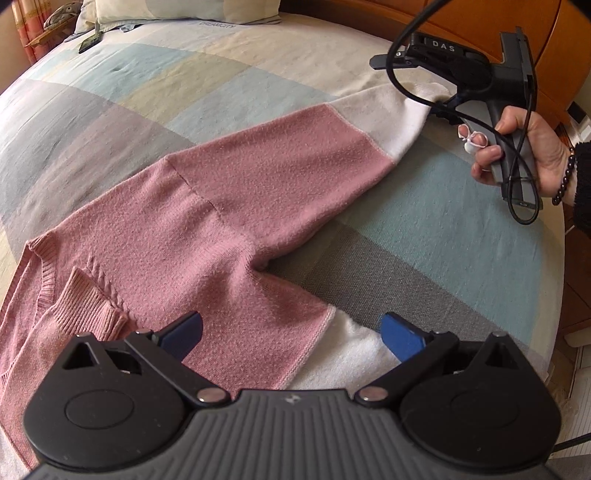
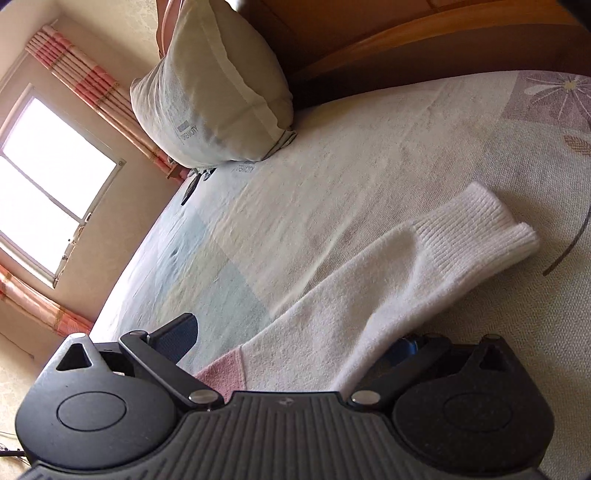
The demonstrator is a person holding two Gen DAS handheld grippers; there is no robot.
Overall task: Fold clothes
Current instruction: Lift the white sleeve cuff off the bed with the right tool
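Note:
A pink knit sweater [image 1: 229, 206] with white sleeve ends and a white lower part lies spread flat on the bed. My left gripper [image 1: 293, 334] is open, its blue pads [image 1: 402, 339] set wide on either side of the pink and white fabric close below. One pink ribbed cuff [image 1: 92, 302] is folded onto the body at the left. A hand [image 1: 535, 155] holds my right gripper [image 1: 413, 86] at the far white sleeve end. In the right wrist view that gripper [image 2: 295, 343] is open, with the white sleeve [image 2: 369, 288] lying between its fingers and its ribbed cuff [image 2: 491, 225] beyond.
The patchwork bedspread [image 1: 184, 92] covers the whole bed. A pillow [image 2: 210, 99] leans against the wooden headboard [image 1: 480, 22]. A small dark object [image 1: 88, 42] lies near the pillow. A window [image 2: 48, 177] with striped curtains is beyond the bed.

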